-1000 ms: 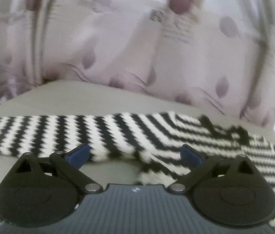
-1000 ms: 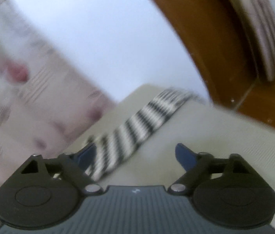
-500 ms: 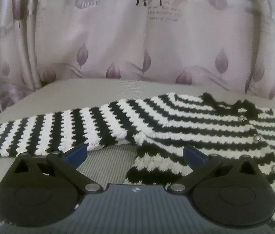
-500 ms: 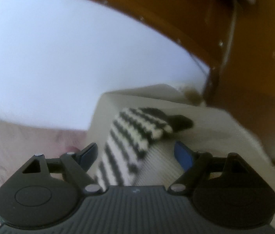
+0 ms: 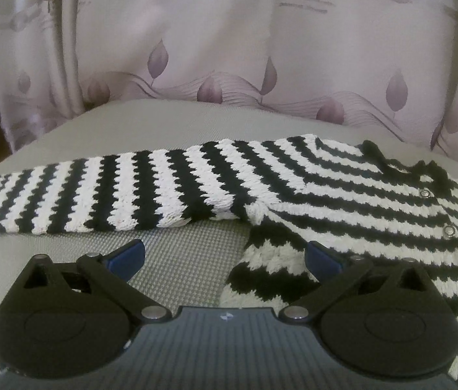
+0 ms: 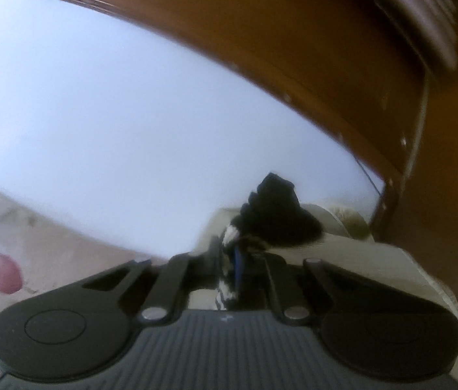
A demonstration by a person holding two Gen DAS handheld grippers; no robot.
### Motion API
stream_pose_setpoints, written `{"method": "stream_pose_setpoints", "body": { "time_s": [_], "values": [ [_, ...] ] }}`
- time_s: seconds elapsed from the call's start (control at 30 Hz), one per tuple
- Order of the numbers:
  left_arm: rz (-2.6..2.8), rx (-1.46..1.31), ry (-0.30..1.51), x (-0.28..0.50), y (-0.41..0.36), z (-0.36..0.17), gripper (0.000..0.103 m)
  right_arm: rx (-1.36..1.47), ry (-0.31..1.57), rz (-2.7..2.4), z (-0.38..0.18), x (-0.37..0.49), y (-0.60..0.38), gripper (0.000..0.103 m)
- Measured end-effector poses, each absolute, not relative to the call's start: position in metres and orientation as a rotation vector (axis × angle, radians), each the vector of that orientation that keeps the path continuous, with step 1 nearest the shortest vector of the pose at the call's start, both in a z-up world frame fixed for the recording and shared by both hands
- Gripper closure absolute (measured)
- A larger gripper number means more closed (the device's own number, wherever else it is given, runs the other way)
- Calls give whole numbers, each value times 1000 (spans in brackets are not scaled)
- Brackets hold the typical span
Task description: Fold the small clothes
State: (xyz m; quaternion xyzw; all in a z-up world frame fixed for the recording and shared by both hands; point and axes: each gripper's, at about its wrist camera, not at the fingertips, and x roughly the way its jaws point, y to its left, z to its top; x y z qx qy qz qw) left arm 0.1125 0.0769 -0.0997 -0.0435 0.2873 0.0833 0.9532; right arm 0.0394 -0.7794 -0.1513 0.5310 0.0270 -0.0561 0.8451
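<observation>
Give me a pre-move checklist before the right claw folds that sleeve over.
1. Right claw shut on the sleeve end: ok; its jaws have just been closing and striped knit sits between them.
2. Left claw open: ok.
3. Left claw holding the sweater down: not ok, nothing pinched.
4. Left sleeve lying flat: ok.
5. Snaps closed: cannot tell.
6. Grey surface bare beside the body: ok.
</observation>
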Motion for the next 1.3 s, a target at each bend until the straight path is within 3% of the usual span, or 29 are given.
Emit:
{"method": "stream_pose_setpoints", "body": {
  "time_s": [0.2, 0.47, 0.6, 0.7, 0.77, 0.87, 1.03, 1.1, 1.13, 1.17, 1.3],
  "values": [
    [182, -174, 577, 109, 88, -99, 0, 1119, -72, -149, -145, -68, -733, 95],
    [178, -267, 560, 105, 100, -100, 0, 1275, 59, -269, -216, -142, -680, 95],
    [179, -266, 540, 100, 100, -98, 0, 1446, 4, -254, -244, -149, -678, 91],
    [180, -267, 530, 98, 100, -97, 0, 1547, -69, -188, -251, -147, -682, 60],
    [179, -272, 526, 98, 100, -97, 0, 1522, -105, -178, -241, -143, -684, 29],
    [182, -289, 524, 97, 102, -97, 0, 1538, -159, -221, -229, -138, -685, 9],
    [190, -326, 521, 96, 106, -98, 0, 1408, -98, -302, -206, -114, -687, 10],
    [191, -334, 522, 96, 107, -98, 0, 1293, -28, -345, -193, -105, -689, 40],
    [193, -337, 521, 96, 107, -98, 0, 1265, 32, -386, -190, -102, -692, 75],
    [194, -336, 519, 96, 108, -98, 0, 1299, 43, -350, -195, -99, -701, 93],
    [184, -359, 502, 93, 109, -98, 0, 1281, -1, -393, -175, -107, -713, 93]
  ]
}}
